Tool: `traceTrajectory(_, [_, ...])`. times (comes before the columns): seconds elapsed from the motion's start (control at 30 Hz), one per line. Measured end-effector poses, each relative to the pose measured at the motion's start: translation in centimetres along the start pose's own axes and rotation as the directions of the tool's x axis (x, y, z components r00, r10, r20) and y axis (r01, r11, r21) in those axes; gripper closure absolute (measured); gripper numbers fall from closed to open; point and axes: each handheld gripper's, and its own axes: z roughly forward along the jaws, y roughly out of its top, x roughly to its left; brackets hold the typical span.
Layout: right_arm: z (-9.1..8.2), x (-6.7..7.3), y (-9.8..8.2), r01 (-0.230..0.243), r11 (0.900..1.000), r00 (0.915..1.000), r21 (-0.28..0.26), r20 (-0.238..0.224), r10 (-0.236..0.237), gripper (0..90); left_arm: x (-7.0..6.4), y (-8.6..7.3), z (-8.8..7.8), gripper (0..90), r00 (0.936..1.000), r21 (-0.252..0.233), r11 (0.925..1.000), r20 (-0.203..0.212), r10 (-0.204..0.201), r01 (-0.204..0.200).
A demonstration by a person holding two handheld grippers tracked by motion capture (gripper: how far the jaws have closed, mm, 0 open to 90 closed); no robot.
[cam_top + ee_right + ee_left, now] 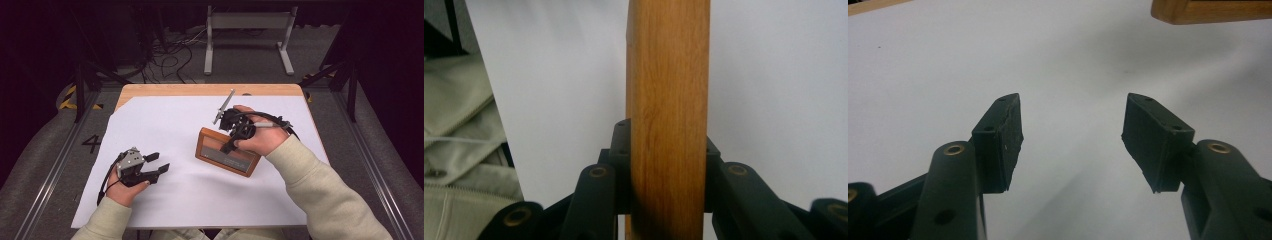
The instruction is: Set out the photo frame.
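1. Wood fills the gap between my right gripper's [668, 165] two black jaws: they are clamped on the side of the wooden frame [227, 151].
2. From the high view I see the frame tipped up on one edge above the white sheet [165, 125], near the middle of the table [200, 90].
3. My left gripper [160, 162] sits low at the left, well apart from the frame. Its jaws stand apart with nothing in them.
4. In the left gripper view a corner of the frame [1210, 10] shows far ahead of the pads [1010, 135].
5. The frame is flat, with four straight sides. Its wood is smooth and orange-brown, with fine lines. The pads are black and look a bit rough. The sheet is plain and smooth.
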Motion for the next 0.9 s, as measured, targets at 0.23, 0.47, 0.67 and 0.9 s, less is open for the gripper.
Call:
traceTrajectory(0.23, [0.3,-1.0,0.5,0.109,0.993,0.9939,0.055,-0.025,-0.108,71.9,0.0,-0.2,-0.3,41.3,0.9999,0.004,1.0000,-0.011,-0.005,0.005])
traceTrajectory(0.47, [1.9,-2.5,1.0,0.210,0.972,0.9772,0.109,-0.052,-0.206,71.9,0.1,-0.3,-0.2,41.2,0.9999,0.006,1.0000,-0.012,-0.005,0.005])
traceTrajectory(0.67, [3.6,-3.1,1.2,0.242,0.958,0.9697,0.153,-0.068,-0.235,71.9,0.2,-0.2,-0.2,41.2,0.9999,0.004,1.0000,-0.012,0.002,-0.002])
traceTrajectory(0.9, [5.0,-3.5,1.4,0.260,0.952,0.9643,0.161,-0.094,-0.248,71.7,0.1,-0.2,-0.1,41.2,1.0000,0.004,1.0000,-0.007,-0.004,0.004])
